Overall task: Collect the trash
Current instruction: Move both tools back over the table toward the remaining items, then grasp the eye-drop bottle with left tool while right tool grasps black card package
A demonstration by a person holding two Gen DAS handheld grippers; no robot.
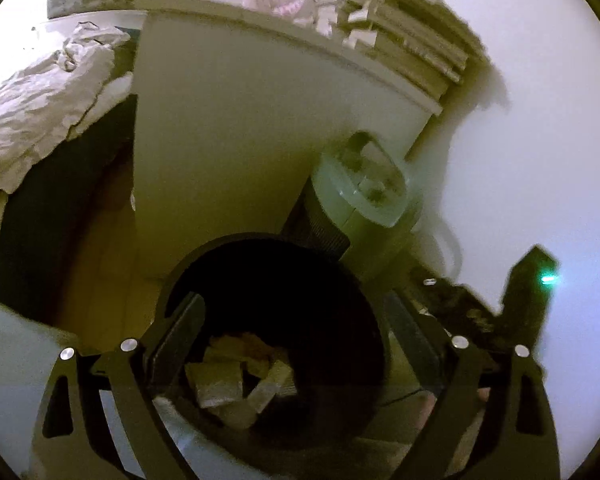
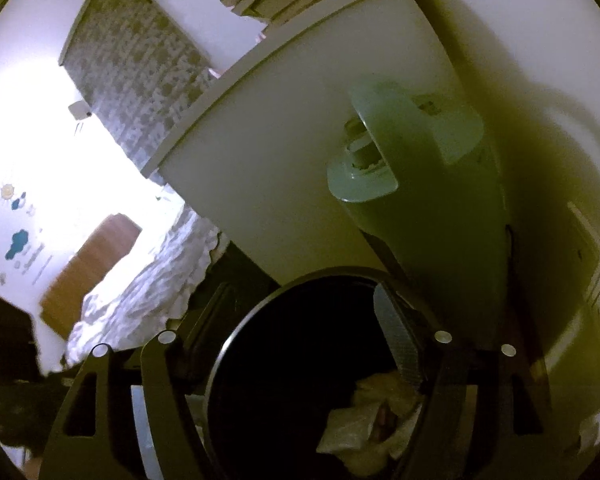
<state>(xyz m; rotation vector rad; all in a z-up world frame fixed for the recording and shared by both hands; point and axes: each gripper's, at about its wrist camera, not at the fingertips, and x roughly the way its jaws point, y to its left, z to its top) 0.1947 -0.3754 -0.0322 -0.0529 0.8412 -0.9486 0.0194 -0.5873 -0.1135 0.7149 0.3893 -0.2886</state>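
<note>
Room: dim bedroom corner, white wall (image 1: pixel 540 100) on 1 side, bright light far off over the bed (image 1: pixel 40 92).
Cabinet: tall white cabinet (image 1: pixel 240 140) right behind the bin, stack of books (image 1: pixel 412 40) on top near its edge.
Floor: strip of wood floor (image 1: pixel 100 264) between bed and cabinet, narrow but bare.
Tall machine: pale round machine (image 1: pixel 364 196) squeezed between cabinet and wall, just beside the bin's rim.
Bin: round black trash bin (image 1: pixel 276 248), open top, rim right under both grippers.
Inside bin: crumpled paper trash (image 1: pixel 236 380) lying at the bottom; same trash (image 2: pixel 364 412) pale and bunched in the right view.
Left gripper: left gripper (image 1: pixel 296 328) above the bin mouth, fingers wide apart, nothing between them.
Right gripper: right gripper (image 2: pixel 300 320) also over the bin mouth, fingers apart, nothing pinched; 1 ribbed pad (image 2: pixel 396 336) plain to see, over the trash.
Room to move: open above the bin; cabinet, machine and wall close on the far side.
</note>
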